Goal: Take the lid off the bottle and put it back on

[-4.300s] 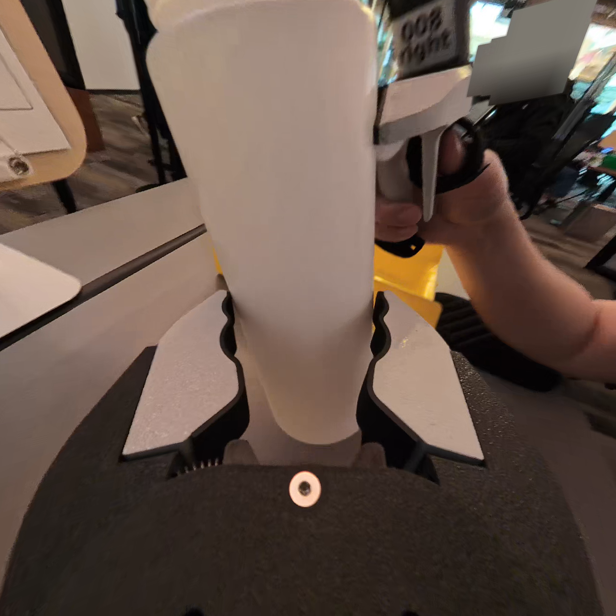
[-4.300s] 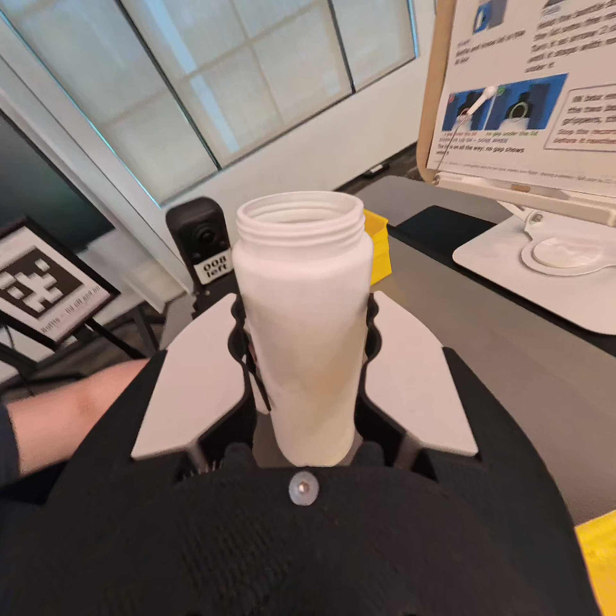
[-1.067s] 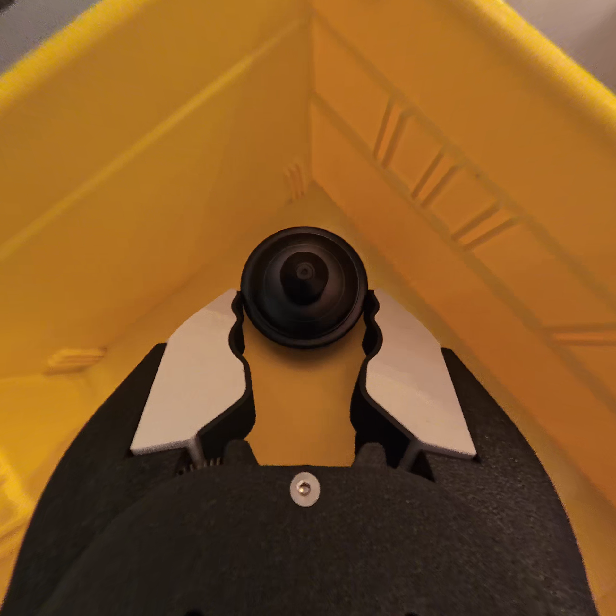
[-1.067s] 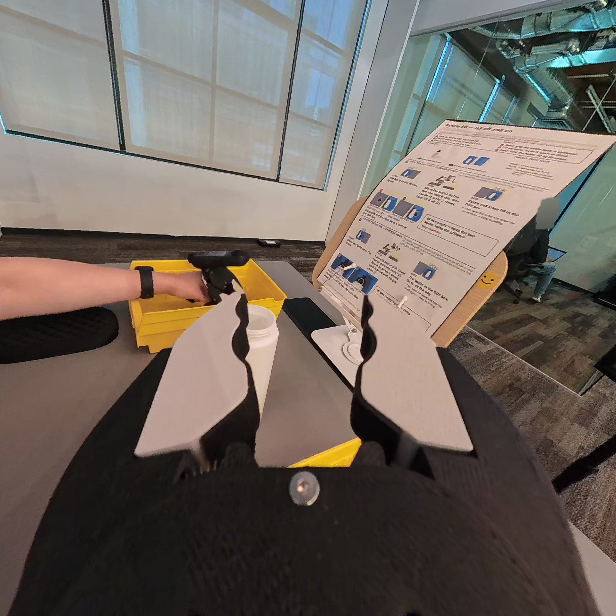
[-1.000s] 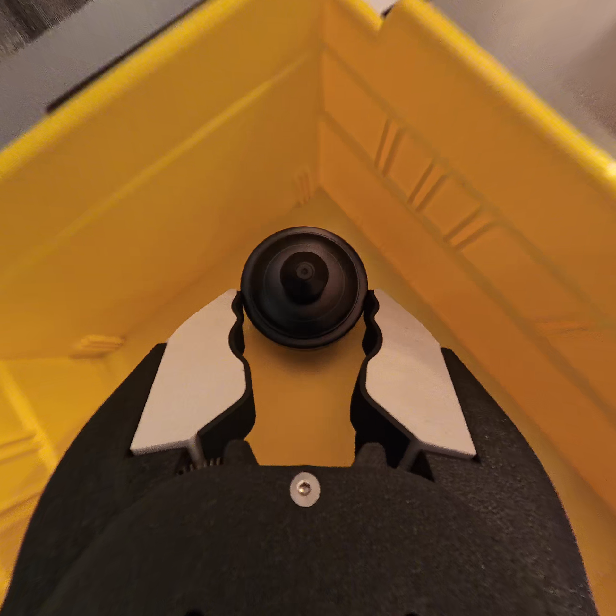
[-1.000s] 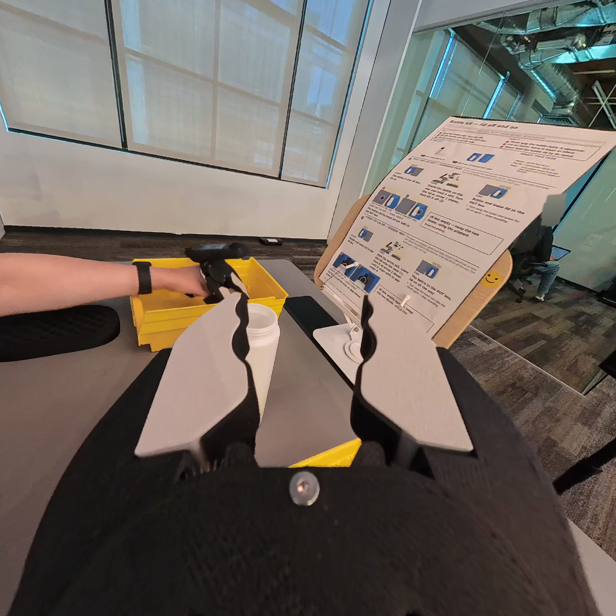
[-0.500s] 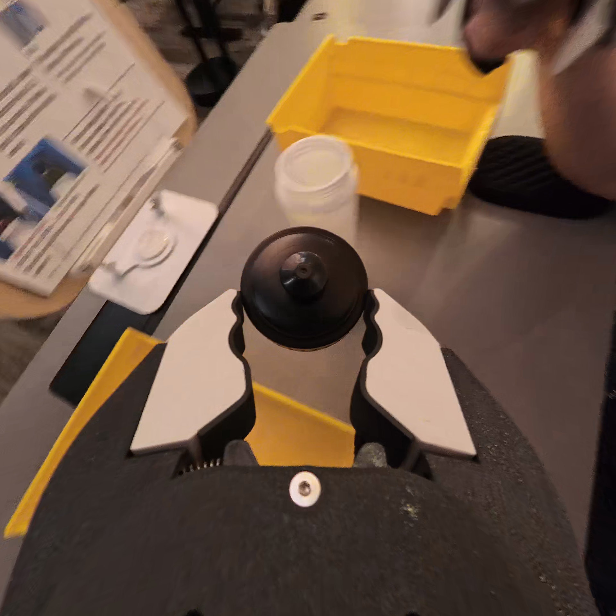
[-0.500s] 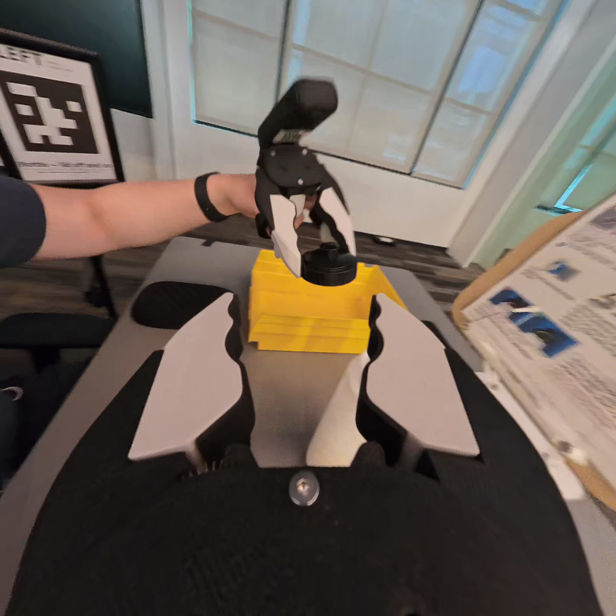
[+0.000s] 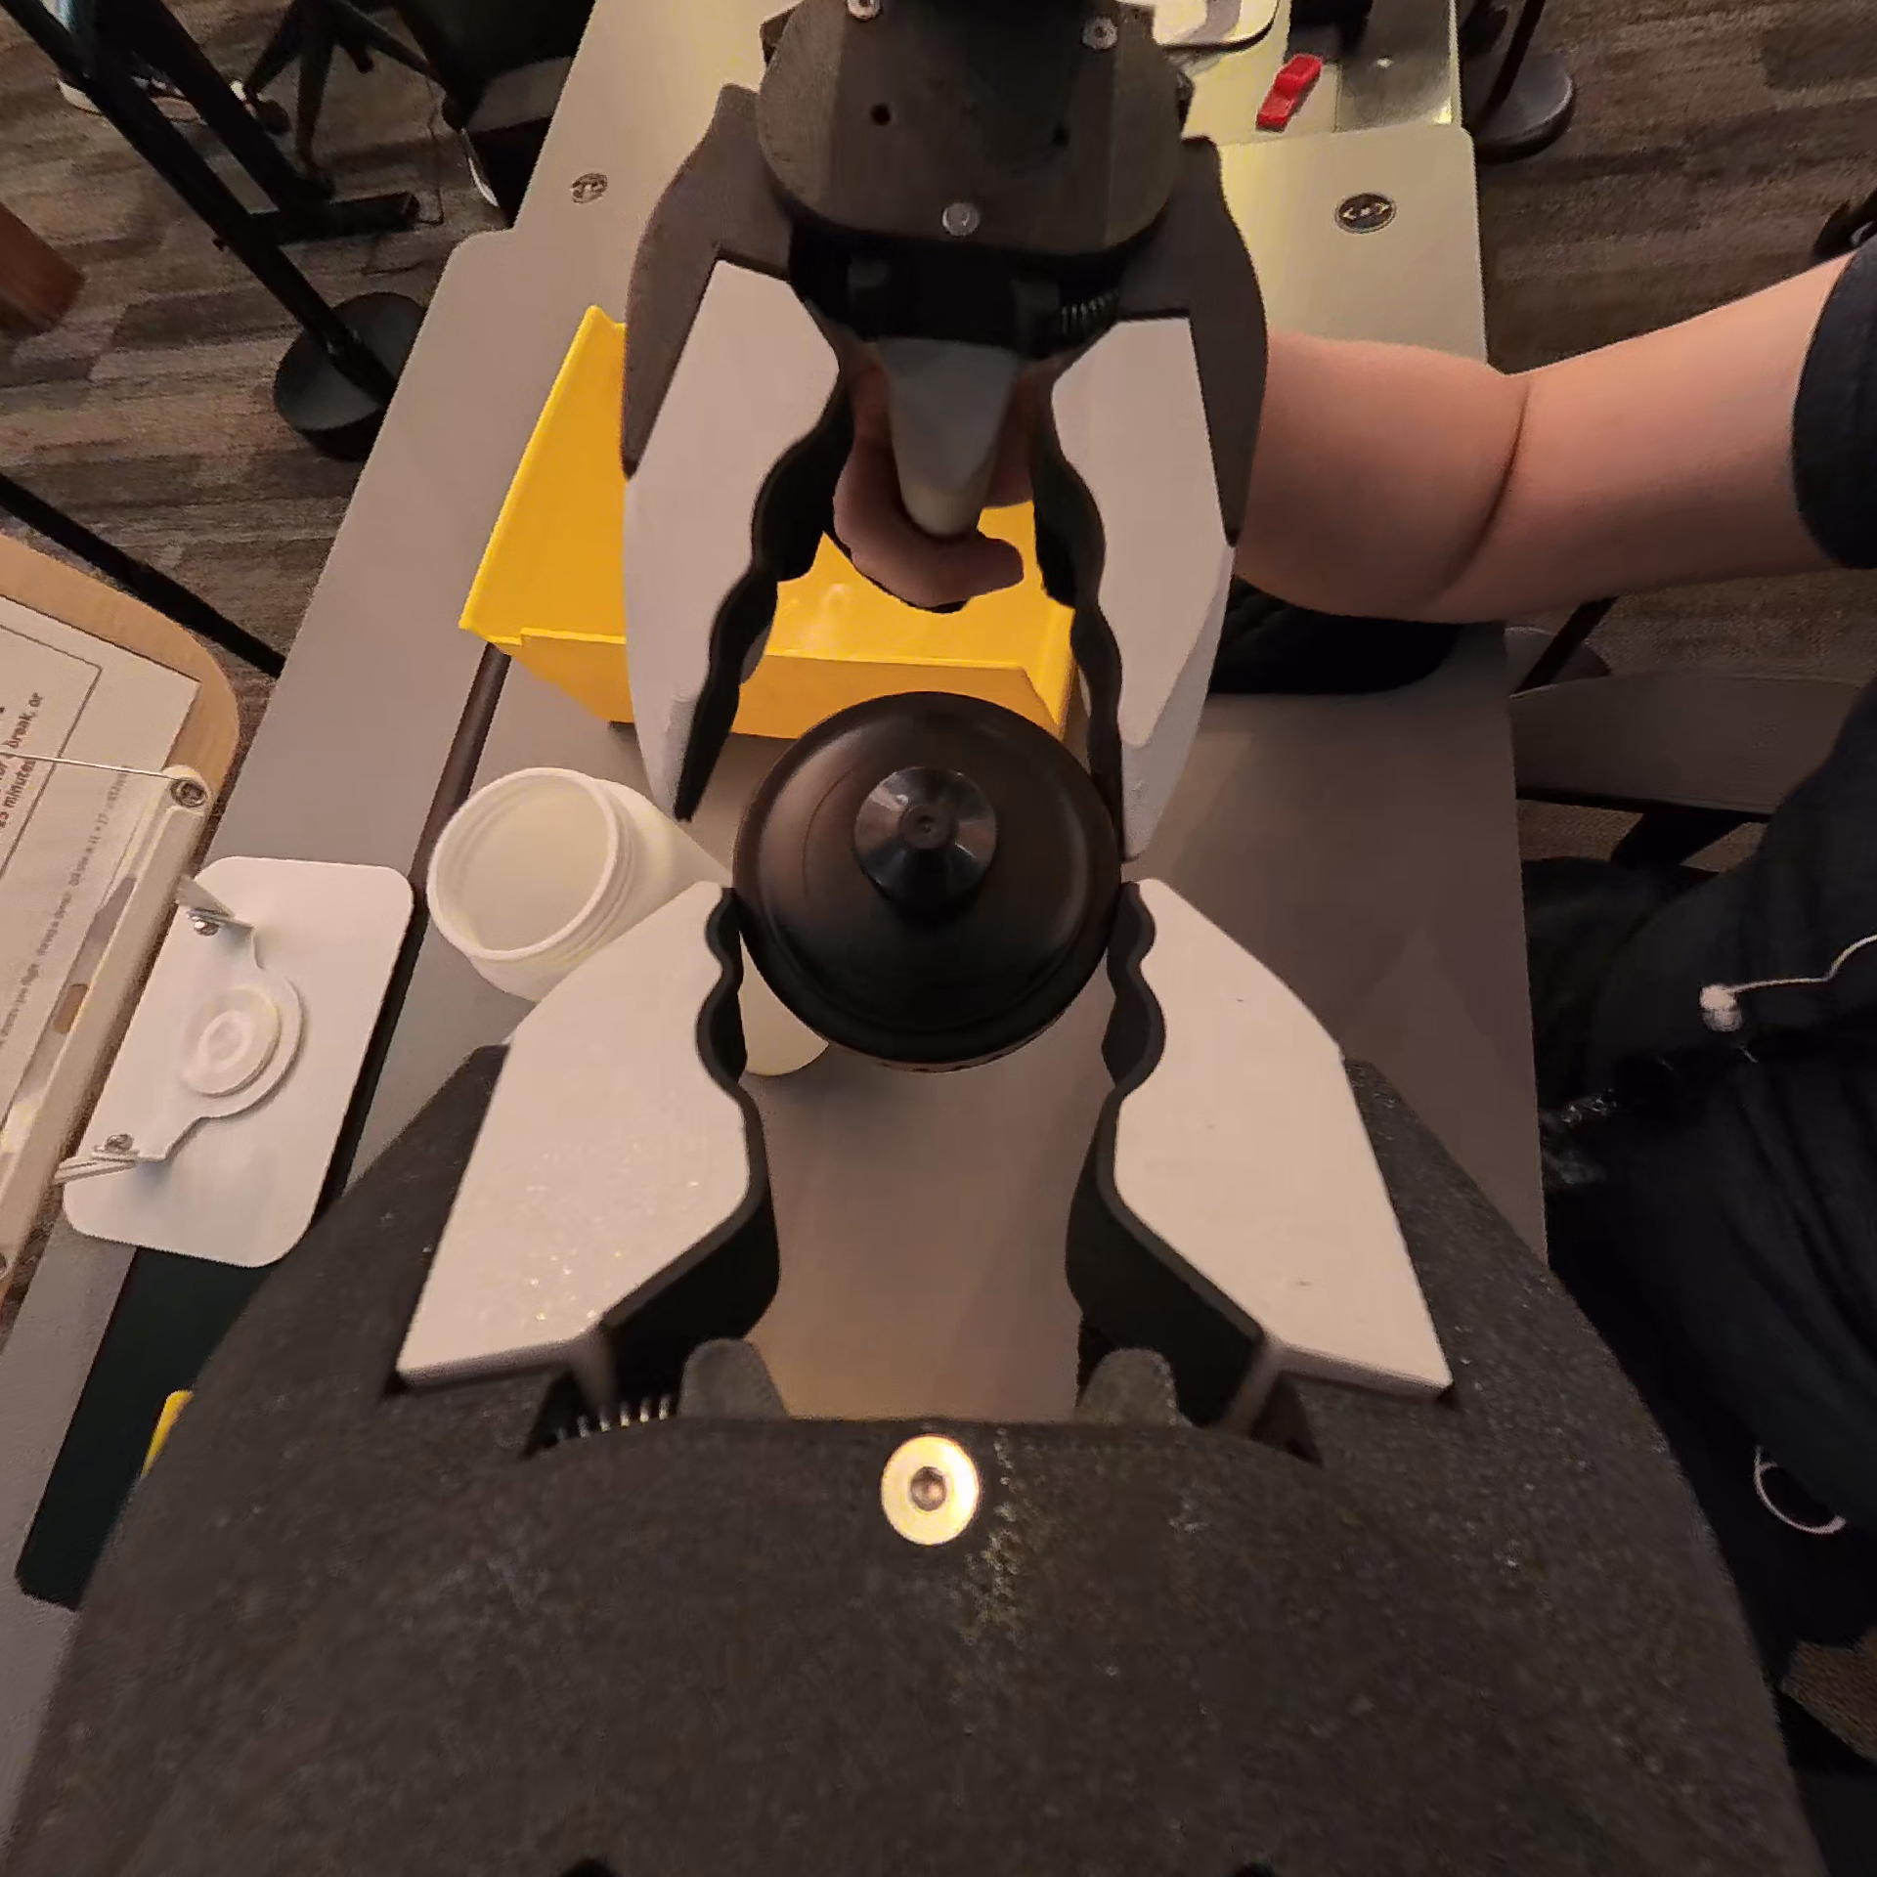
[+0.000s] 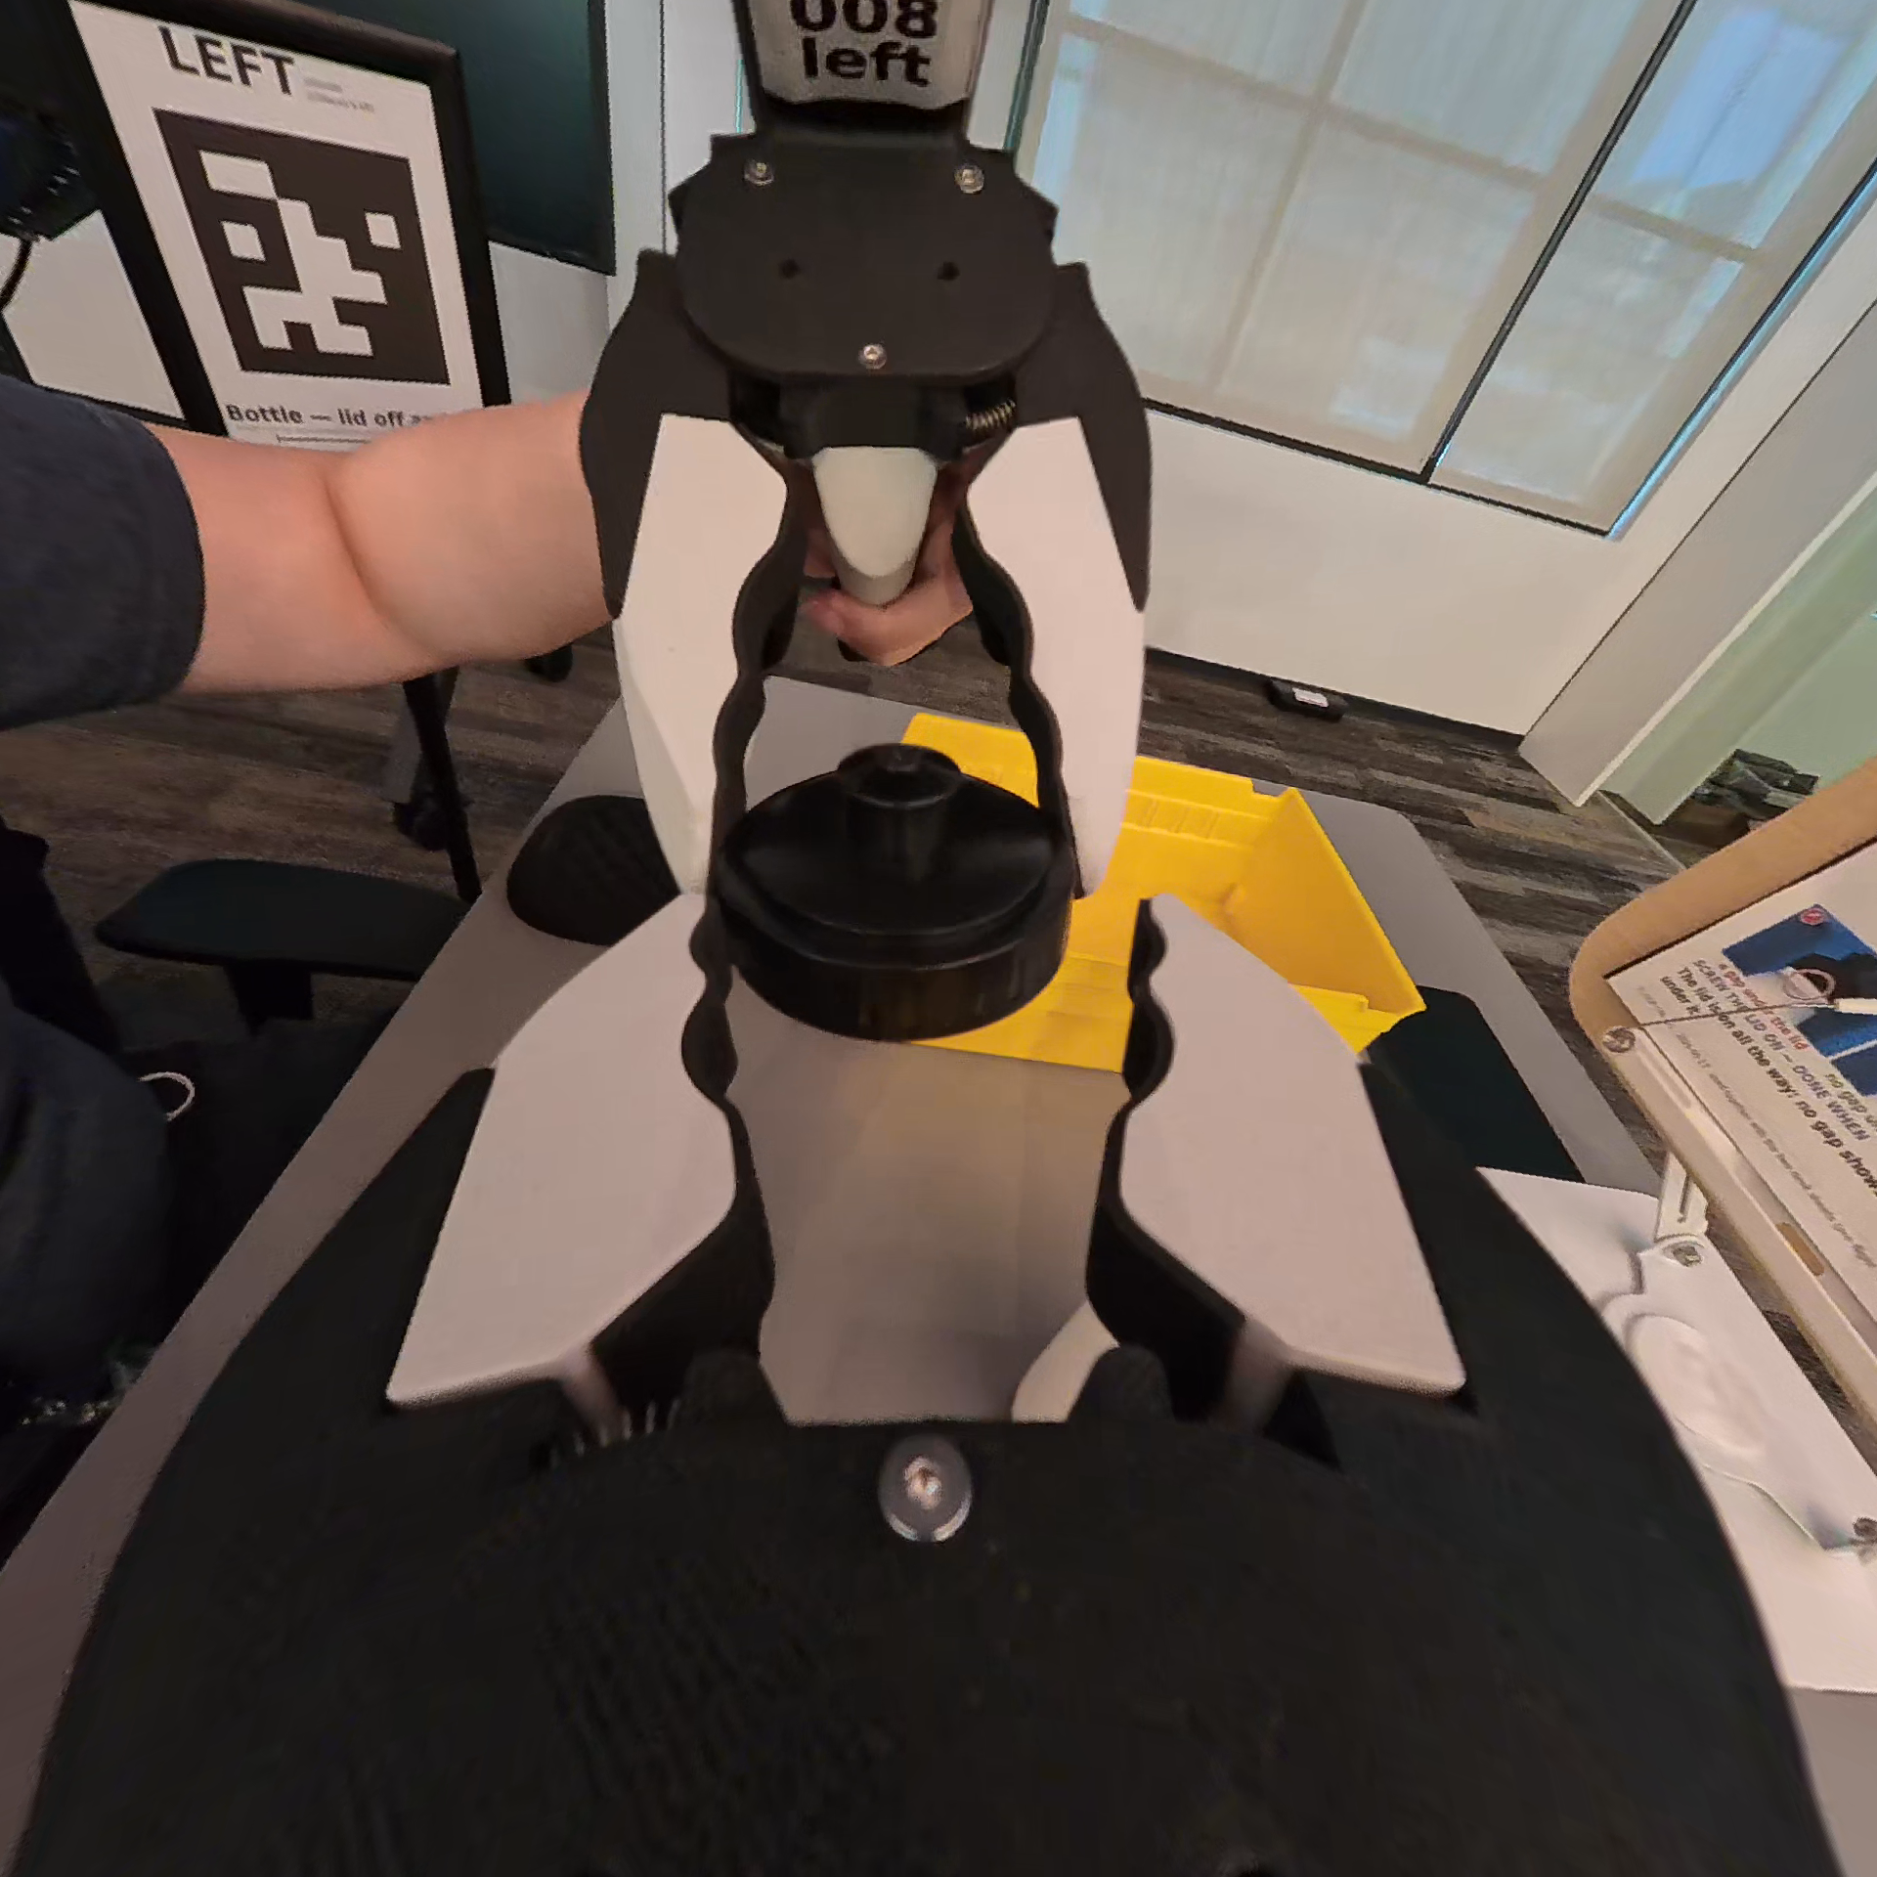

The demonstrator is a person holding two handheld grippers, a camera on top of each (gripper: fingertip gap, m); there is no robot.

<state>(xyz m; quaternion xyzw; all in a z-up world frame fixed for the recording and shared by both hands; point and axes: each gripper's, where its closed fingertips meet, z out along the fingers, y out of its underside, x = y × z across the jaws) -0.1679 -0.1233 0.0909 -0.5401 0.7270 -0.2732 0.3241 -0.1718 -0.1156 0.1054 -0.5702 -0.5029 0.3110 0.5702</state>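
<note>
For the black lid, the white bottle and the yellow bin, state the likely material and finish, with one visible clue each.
Lid: likely hard plastic, semi-gloss; soft highlights on its dome.
Bottle: probably matte, slightly translucent plastic; moulded neck threads.
Bin: seemingly rigid moulded plastic, smooth; even colour, ribs moulded in its wall.

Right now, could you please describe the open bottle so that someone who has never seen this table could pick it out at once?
Start at the grey table and find the yellow bin on it. Just in front of that bin stands the white bottle, beside the black lid held in the left gripper. It is the only upright white container, with a bare threaded mouth and no lid.
</note>
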